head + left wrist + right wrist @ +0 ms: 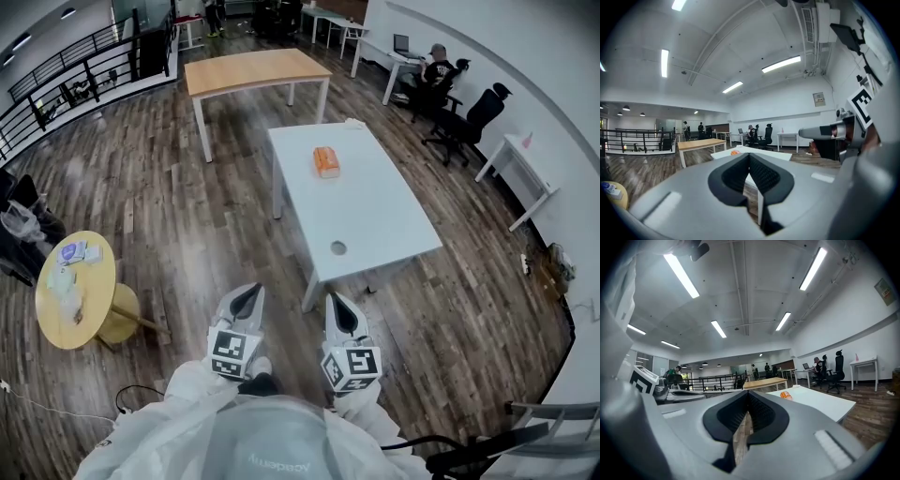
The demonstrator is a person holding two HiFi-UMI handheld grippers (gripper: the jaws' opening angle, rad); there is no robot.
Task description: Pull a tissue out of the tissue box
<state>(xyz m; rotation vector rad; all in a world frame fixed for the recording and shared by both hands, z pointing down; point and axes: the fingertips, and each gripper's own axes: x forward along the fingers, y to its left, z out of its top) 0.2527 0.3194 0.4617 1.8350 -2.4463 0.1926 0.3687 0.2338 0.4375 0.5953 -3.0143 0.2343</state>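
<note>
An orange tissue box (325, 161) sits on the far half of a white table (375, 202), with no tissue seen drawn out of it. My two grippers are held side by side over the wooden floor, short of the table's near corner and well away from the box. The left gripper (246, 300) is shut with nothing in it, and so is the right gripper (342, 309). In the left gripper view the box (735, 152) shows small beyond the closed left gripper (750, 157). The right gripper view has the box (786, 394) to the right of the closed right gripper (749, 394).
A wooden table (253, 70) stands behind the white one. A round yellow table (75, 286) with small items is at the left. People sit at desks (436, 66) with office chairs (469, 117) at the back right. A small round thing (338, 248) lies near the white table's front edge.
</note>
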